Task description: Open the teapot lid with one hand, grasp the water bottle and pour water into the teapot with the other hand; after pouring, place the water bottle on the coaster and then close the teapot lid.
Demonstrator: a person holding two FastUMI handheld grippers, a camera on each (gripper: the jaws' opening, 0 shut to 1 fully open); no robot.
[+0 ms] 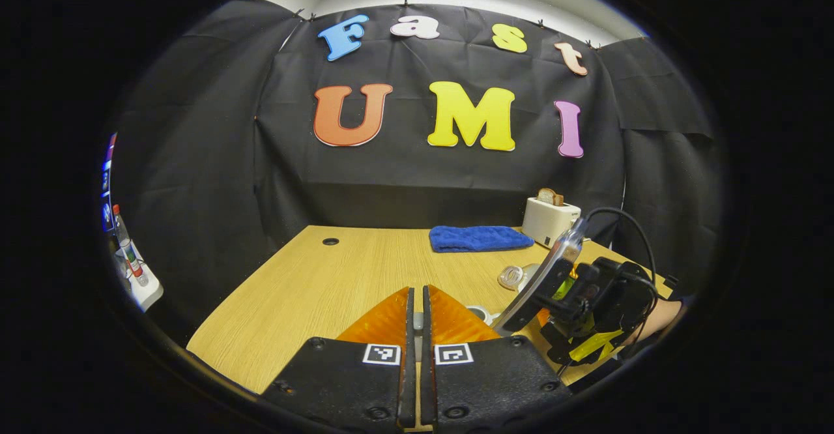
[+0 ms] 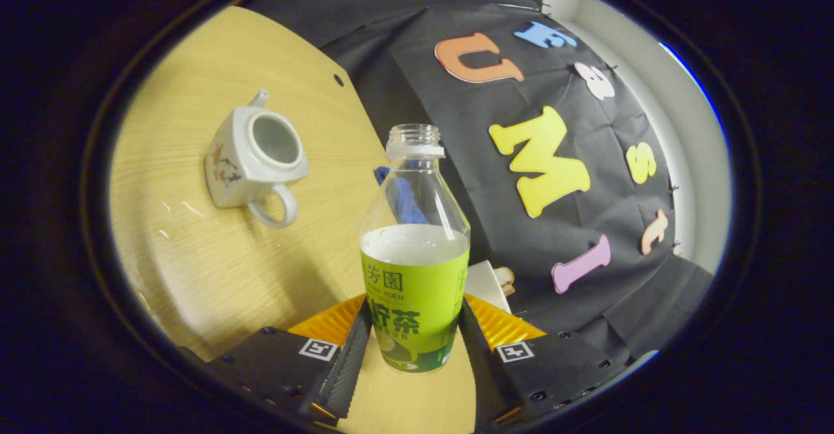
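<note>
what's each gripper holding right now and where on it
The right gripper clamps the water bottle by its lower body, over the green label. The left gripper has its fingers closed together; whether the lid sits between them can't be told.

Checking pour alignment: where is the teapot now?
In the right gripper view, the lidless teapot stands on the wooden table, upper left of the water bottle.

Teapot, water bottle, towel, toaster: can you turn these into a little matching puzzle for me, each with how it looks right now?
Things:
1. teapot
2. water bottle
3. towel
4. toaster

States:
A. bread sticking out of the top
B. lid off, mouth open
C. blue, lying at the back of the table
D. capless, gripped by the right claw

Pairs: 1-B, 2-D, 3-C, 4-A
</note>
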